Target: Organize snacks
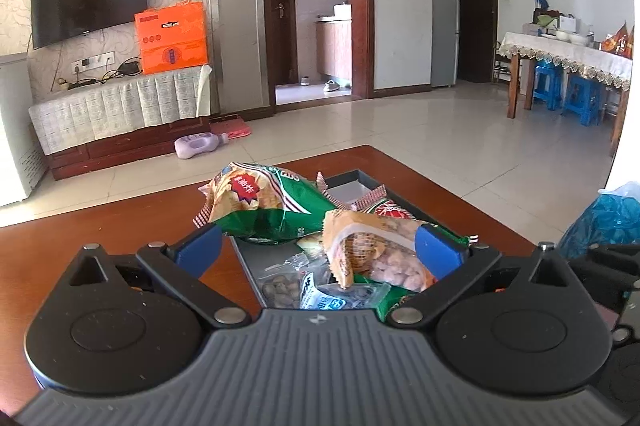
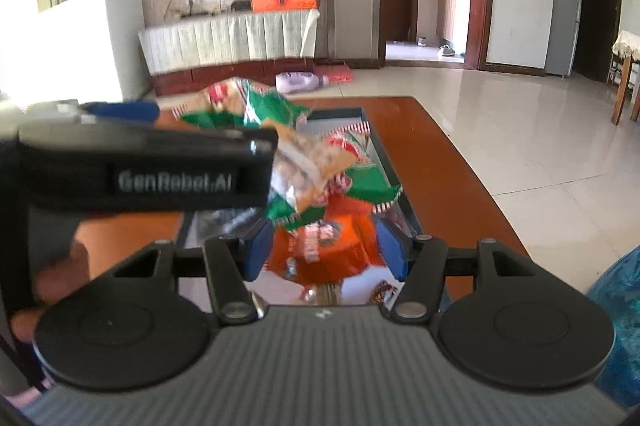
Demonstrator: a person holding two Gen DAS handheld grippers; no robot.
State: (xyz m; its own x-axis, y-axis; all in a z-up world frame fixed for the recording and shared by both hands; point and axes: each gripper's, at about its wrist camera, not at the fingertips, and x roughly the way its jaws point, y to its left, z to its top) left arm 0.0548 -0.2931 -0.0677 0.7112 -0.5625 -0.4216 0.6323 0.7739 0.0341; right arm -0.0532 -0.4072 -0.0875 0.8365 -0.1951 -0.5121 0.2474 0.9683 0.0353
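Observation:
A dark tray (image 1: 348,179) on the brown table (image 1: 100,234) holds a heap of snack bags. On top lie a green and yellow chip bag (image 1: 264,201) and a clear orange-edged peanut bag (image 1: 380,254). My left gripper (image 1: 318,250) hangs over the tray's near end, open wide; its fingers straddle the heap and the peanut bag lies close to the right pad (image 1: 438,250). In the right wrist view my right gripper (image 2: 326,253) stands open around an orange snack packet (image 2: 324,250) at the tray's (image 2: 340,113) near end. The left gripper's black body (image 2: 140,165) hides the heap's left side.
A blue plastic bag (image 1: 608,218) sits at the table's right edge, close to the right gripper (image 2: 616,306). Beyond the table are tiled floor, a purple bottle (image 1: 200,145) lying by the TV stand, and a dining table with blue stools (image 1: 580,97) at the far right.

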